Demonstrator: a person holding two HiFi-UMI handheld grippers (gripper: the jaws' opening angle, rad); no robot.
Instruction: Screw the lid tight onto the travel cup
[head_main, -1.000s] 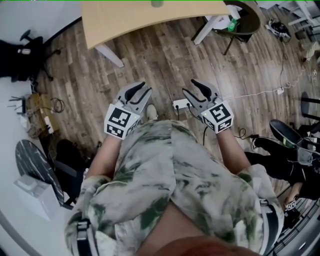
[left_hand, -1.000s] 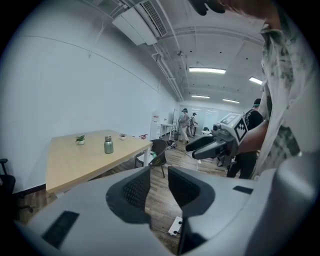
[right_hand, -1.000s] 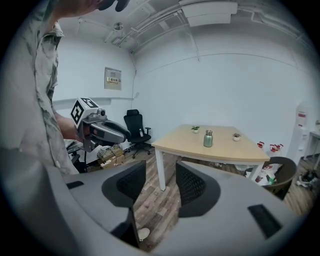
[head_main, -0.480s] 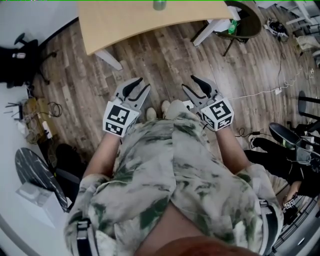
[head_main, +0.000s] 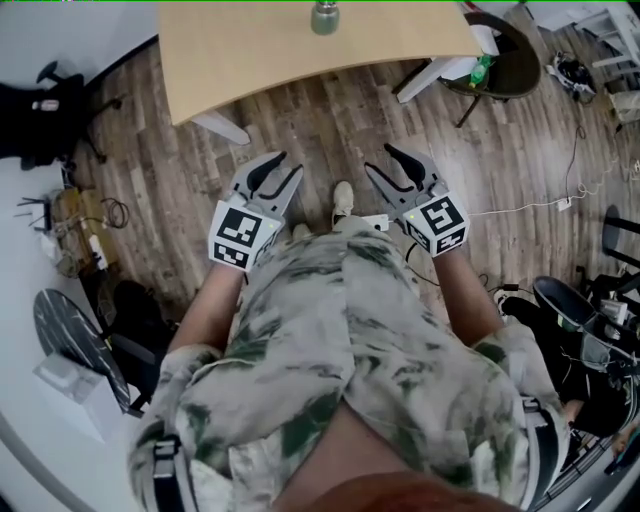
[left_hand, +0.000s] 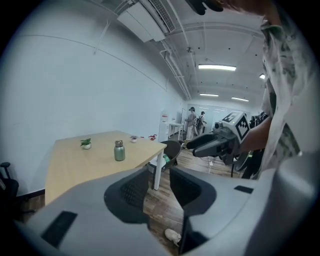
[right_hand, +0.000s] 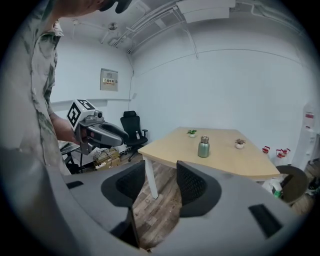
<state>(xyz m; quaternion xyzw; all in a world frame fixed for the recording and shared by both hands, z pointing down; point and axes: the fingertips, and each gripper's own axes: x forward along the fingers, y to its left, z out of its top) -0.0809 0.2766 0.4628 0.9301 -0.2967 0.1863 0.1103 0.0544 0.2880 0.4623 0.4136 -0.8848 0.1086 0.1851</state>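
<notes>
Left tool: empty, jaws spread and just been opening wider, only floor between them.
Right tool: empty as well, jaws apart, held beside the left one ahead of the person's waist.
Change: person and both tools had come closer to the tabletop, and the travel cup, a sliver at the top edge a moment earlier, now showed fuller.
Meaning: approach only, I'd say, with no screwing begun and the cup well apart from either tool.
Floor: wood planks, one shoe stepping forward, cables to the right.
Travel cup: green, upright near the tabletop's middle, silvery lid on top; how tight, couldn't tell.
Room: white walls, two potted plants beyond, black office chair by the wall.
</notes>
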